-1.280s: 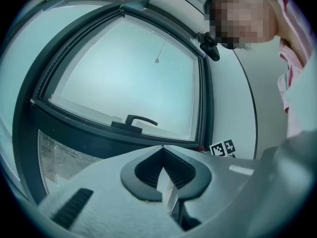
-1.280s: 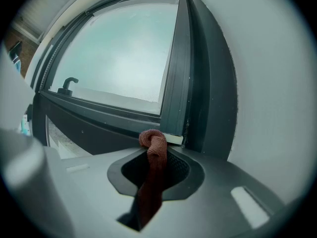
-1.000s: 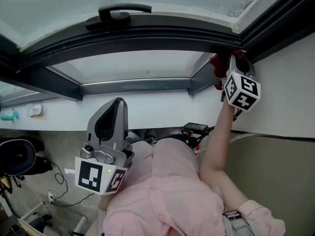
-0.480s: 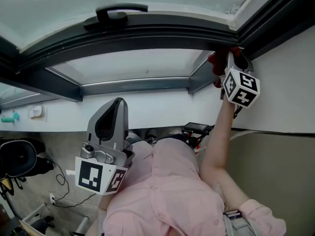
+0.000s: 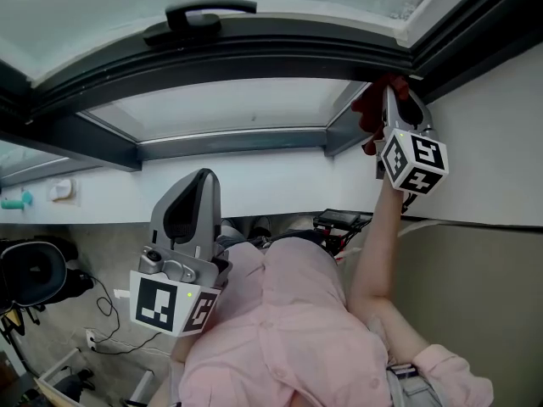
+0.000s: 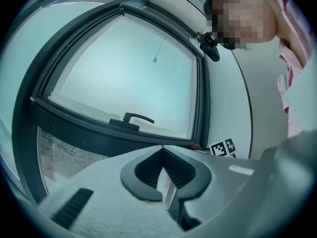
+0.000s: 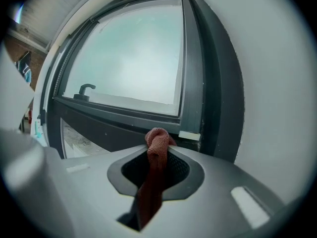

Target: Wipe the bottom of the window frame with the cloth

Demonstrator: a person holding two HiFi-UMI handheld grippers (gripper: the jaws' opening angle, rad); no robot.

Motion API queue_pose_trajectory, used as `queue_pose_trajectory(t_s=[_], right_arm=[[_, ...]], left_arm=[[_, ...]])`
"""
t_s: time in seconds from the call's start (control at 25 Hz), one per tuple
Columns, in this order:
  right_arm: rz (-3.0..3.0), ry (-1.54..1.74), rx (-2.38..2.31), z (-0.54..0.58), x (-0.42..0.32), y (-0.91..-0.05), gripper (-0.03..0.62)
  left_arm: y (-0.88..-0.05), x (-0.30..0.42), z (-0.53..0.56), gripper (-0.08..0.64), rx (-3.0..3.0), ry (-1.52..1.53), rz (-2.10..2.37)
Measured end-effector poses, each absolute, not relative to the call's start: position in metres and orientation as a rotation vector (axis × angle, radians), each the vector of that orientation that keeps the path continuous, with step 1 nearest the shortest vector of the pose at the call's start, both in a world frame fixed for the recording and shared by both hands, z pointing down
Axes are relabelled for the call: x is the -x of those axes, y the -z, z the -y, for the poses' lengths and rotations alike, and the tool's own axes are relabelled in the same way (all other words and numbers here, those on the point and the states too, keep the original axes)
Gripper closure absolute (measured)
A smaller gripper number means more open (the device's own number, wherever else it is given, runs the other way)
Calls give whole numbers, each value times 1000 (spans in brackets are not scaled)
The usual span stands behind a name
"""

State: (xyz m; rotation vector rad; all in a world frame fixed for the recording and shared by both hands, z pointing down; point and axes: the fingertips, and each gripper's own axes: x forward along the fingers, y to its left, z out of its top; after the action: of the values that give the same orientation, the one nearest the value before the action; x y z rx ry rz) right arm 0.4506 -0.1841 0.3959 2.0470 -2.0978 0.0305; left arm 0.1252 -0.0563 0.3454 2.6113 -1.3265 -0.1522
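Against the picture of a second before, the right gripper (image 7: pixel 157 158) was found to have been carried slightly leftward along the window frame (image 5: pixel 254 58). A little more of the red cloth (image 5: pixel 365 117) was shown to the left of it, though the shift was small. The left gripper (image 6: pixel 164 168) was left where it had been, held low in front of the pink shirt (image 5: pixel 288 329) and well apart from the window.

The right gripper's jaws were closed on the cloth. A bunched end stood out beyond the tips, and the rest ran back between them. The cloth was placed at the right-hand end of the frame's bottom rail, by the corner where the upright side begins. The left gripper's jaws were brought together at the tips, and nothing was held between them.

Whether the cloth was pressed against the rail could not be settled. In the head view the spot was partly covered by the gripper, and in the right gripper view the bunched end was seen only in front of the rail. The lower end of the cloth was lost inside the gripper body. The frame was cut off at both edges of the head view, with the handle (image 5: pixel 202 19) seen near the top edge.
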Motion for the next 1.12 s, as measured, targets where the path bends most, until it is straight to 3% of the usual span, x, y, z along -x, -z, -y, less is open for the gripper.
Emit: queue_pose_trajectory(t_s=[0.6,1.12], right_arm=[[2398,-51,-1816,140,-354,-367,535],[2462,-117,-1747,81,-318,-361,535]], left_arm=[[-354,-116,49,560,-2609,107,1321],[-365,-107,41,560,-2609,65,1283]])
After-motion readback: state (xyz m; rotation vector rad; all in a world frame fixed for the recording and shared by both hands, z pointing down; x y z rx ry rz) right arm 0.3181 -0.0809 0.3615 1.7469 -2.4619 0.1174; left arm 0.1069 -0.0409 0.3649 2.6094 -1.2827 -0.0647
